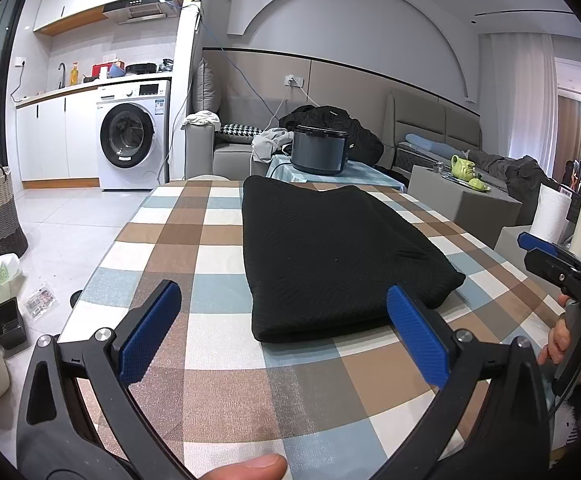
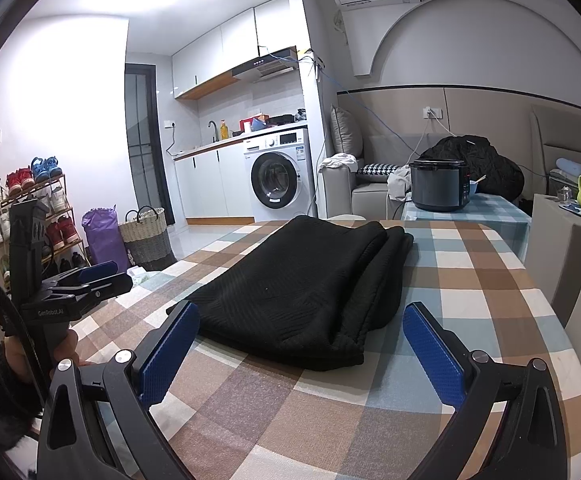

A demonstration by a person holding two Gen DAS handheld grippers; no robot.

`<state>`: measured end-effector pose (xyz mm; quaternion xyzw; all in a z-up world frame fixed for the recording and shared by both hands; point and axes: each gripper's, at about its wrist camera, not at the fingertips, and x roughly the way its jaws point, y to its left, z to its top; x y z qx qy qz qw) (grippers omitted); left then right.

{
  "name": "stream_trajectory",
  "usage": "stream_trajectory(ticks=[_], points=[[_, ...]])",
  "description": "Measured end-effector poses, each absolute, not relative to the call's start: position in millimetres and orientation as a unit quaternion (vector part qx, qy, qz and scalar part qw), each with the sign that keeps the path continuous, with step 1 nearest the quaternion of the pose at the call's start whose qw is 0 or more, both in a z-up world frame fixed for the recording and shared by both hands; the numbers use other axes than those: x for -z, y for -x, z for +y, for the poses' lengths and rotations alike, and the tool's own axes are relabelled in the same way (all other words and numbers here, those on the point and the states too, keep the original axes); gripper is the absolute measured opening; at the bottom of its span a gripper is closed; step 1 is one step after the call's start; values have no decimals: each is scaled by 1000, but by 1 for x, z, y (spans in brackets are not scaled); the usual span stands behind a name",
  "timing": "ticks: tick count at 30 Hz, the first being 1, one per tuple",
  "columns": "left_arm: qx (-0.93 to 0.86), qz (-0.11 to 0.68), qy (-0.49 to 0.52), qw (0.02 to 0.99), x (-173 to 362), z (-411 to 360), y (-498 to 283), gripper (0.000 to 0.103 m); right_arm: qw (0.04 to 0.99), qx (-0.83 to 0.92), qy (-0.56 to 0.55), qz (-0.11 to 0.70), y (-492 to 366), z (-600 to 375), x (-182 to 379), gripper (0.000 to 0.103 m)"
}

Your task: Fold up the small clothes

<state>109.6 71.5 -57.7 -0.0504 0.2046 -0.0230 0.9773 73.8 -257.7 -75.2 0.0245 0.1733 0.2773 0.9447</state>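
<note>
A black knitted garment (image 1: pixel 322 256) lies folded into a long strip on the checked tablecloth (image 1: pixel 218 384); the right wrist view shows the same black garment (image 2: pixel 310 292) with stacked layers on its right side. My left gripper (image 1: pixel 284 300) hovers open just short of its near edge, nothing between the blue pads (image 1: pixel 150 332). My right gripper (image 2: pixel 302 320) is open too, close to the garment's near end, holding nothing. The right gripper (image 1: pixel 546 252) also shows at the left view's right edge, and the left gripper (image 2: pixel 98 276) at the right view's left edge.
A dark rice cooker (image 1: pixel 319 151) stands on a small table beyond the far end. A green teapot (image 1: pixel 464 168) sits on a grey block to the right. A woven basket (image 2: pixel 146 236), shoe rack (image 2: pixel 26 208) and washing machine (image 1: pixel 132 140) stand to the left.
</note>
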Motion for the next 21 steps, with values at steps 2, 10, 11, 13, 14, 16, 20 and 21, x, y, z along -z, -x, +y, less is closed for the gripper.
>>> stream_trajectory(ticks=[2, 10, 11, 13, 14, 16, 20, 21], points=[[23, 205, 50, 977, 58, 72, -110, 103, 945, -277, -25, 173, -74, -258, 75, 103], [23, 204, 50, 977, 58, 71, -110, 103, 945, -277, -25, 174, -74, -258, 75, 103], [23, 204, 50, 977, 58, 71, -109, 103, 945, -277, -25, 173, -74, -258, 75, 103], [23, 204, 50, 977, 58, 72, -110, 103, 945, -278, -25, 173, -74, -257, 75, 103], [23, 204, 50, 977, 58, 71, -109, 103, 945, -277, -25, 174, -74, -258, 75, 103], [23, 204, 50, 977, 58, 71, -109, 103, 945, -277, -25, 174, -74, -257, 75, 103], [24, 204, 51, 977, 58, 71, -109, 103, 945, -277, -25, 174, -74, -257, 75, 103], [26, 203, 51, 978, 57, 71, -109, 103, 945, -277, -25, 174, -74, -257, 75, 103]])
